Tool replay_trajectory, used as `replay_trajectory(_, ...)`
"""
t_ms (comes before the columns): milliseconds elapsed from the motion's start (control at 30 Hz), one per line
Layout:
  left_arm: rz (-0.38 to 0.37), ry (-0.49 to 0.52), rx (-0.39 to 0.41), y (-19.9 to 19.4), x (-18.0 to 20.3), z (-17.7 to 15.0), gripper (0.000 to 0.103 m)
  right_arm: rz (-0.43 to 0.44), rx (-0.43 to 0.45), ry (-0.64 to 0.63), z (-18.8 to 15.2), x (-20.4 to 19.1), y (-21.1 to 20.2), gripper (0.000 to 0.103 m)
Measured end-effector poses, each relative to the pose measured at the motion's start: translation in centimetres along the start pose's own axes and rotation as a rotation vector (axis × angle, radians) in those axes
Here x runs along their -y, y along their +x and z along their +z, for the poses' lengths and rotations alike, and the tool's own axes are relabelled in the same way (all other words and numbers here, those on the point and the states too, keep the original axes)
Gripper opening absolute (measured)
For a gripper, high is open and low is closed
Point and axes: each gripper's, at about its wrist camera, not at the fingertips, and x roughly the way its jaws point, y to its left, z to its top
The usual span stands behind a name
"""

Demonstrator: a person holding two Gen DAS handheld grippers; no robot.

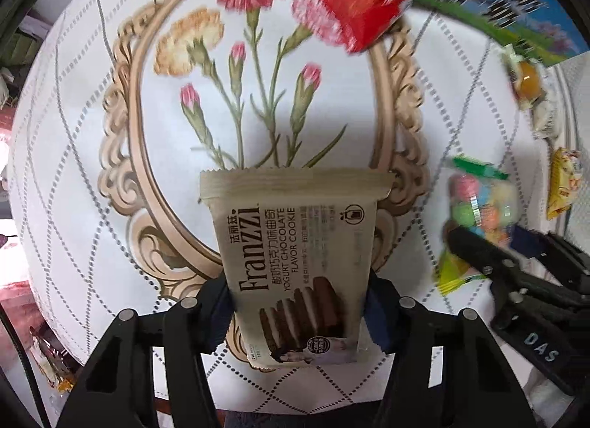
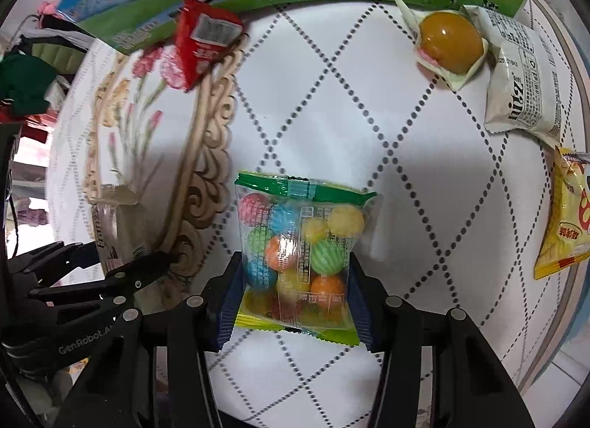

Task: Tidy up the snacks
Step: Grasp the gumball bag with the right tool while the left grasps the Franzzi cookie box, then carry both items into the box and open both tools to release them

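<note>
- Nearest the left camera, the left gripper (image 1: pixel 300 302) pinches the cookie packet (image 1: pixel 295 262) by its lower sides, above the floral tablecloth (image 1: pixel 92 133); light, crinkly, brittle inside.
- Right gripper (image 2: pixel 295 280) pinches the candy-ball bag (image 2: pixel 298 251) just right of it; slick, lumpy film.

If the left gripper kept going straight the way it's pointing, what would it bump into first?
The left gripper, shut on the cookie packet, points down at the tablecloth. The packet's far end would probably meet the cloth first, near the printed flower frame. How high it hangs is unclear.
</note>
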Motion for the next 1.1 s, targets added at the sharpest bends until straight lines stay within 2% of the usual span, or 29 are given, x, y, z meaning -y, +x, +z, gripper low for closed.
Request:
replay_trajectory(233,-0.071,0.015,0.088,-7.0,0.2,1.6,0.057,0.116,0.067,0.007,0.7,-1.2,-4.2,0.053)
replay_trajectory(467,-0.169,0.073,0.199,-16.4,0.0,6.8,0.057,0.219,0.217,0.009,4.6,-1.4,-12.0,0.053)
replay_trajectory(567,-0.159,0.103,0.235,-19.3,0.1,10.5,0.057,0.235,0.286,-0.001,7.4,-1.5,-14.8,0.053)
replay_trajectory(667,-0.077,0.149,0.272,-20.9,0.5,14.3,0.057,0.218,0.352,-0.012,10.6,-1.5,-16.7,0.053)
replay_trajectory(767,-0.021,0.179,0.234,-19.9,1.2,18.4,0.057,0.219,0.364,0.003,14.3,-1.1,-16.7,0.053)
replay_trajectory(867,0.019,0.192,0.145,-17.5,0.9,22.2,0.057,0.22,0.34,0.027,17.8,-1.0,-15.2,0.053)
replay_trajectory(1000,0.036,0.19,0.032,-13.9,1.1,24.9,0.057,0.24,0.27,0.066,20.8,-0.9,-12.1,0.053)
replay_trajectory(1100,0.033,0.181,-0.027,-11.6,1.2,25.8,0.057,0.249,0.233,0.082,21.5,-1.2,-10.5,0.053)
